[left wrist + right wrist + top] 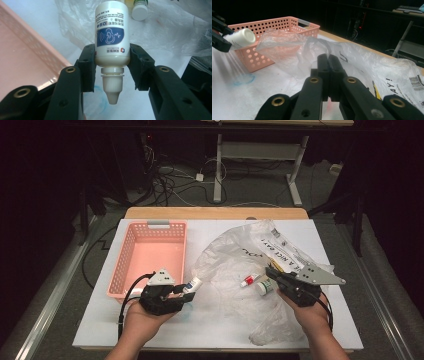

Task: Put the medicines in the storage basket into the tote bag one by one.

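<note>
White bottle (112, 37): blue ear-symbol label.

I'm holding a white bottle (112, 40) wearing a blue label with a white ear mark and a cream cap, in my black left tongs (112, 67). The basket (131, 250) is showing pink, perforated; the bag (235, 265) is looking clear with black print.

I have a small white dropper bottle (112, 40) with a blue label showing an ear symbol, clamped across its lower body between my left gripper's (112, 67) jaws. It hangs off the table, ribbed white cap and pointed nozzle turned back toward my hand, flat base pointing away. It sits just beside the near right corner of the pink basket (150, 251)
</note>
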`<state>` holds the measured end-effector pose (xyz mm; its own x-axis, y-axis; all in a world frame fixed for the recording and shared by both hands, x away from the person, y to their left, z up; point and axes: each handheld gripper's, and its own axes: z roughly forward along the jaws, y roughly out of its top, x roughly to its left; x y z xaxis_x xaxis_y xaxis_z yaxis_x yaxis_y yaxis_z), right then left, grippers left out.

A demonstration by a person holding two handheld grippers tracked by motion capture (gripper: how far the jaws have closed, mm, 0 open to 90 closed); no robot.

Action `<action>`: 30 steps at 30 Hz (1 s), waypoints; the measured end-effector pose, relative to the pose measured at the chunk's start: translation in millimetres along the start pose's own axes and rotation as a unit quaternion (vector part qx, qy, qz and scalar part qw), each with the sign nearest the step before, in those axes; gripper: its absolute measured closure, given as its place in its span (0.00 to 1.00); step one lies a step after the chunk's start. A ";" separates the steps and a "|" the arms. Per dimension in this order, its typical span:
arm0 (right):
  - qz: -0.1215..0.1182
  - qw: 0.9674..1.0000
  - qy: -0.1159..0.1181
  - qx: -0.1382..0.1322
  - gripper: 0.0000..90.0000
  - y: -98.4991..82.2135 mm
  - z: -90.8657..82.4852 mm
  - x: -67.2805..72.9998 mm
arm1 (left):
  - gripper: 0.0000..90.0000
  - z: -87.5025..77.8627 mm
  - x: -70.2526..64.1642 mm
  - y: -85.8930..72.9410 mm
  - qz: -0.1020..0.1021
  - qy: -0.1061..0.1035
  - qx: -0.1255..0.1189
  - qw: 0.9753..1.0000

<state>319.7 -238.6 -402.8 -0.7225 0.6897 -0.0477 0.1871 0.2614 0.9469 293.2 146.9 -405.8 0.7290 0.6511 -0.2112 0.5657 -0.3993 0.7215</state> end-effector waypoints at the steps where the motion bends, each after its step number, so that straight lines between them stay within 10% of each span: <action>1: 0.000 1.000 -0.001 0.000 1.00 0.2 -0.3 -0.1 | 0.64 2.8 -1.4 0.1 0.000 -0.003 0.002 1.000; 30: 0.002 1.000 0.000 -0.011 1.00 3.2 -2.4 -1.7 | 0.64 111.2 -43.0 51.1 0.027 -0.042 0.029 0.998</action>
<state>320.0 -240.6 -398.9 -0.7221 0.6905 -0.0428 0.1761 0.2433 0.9538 333.7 26.7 -433.2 0.7873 0.5719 -0.2306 0.5451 -0.4707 0.6938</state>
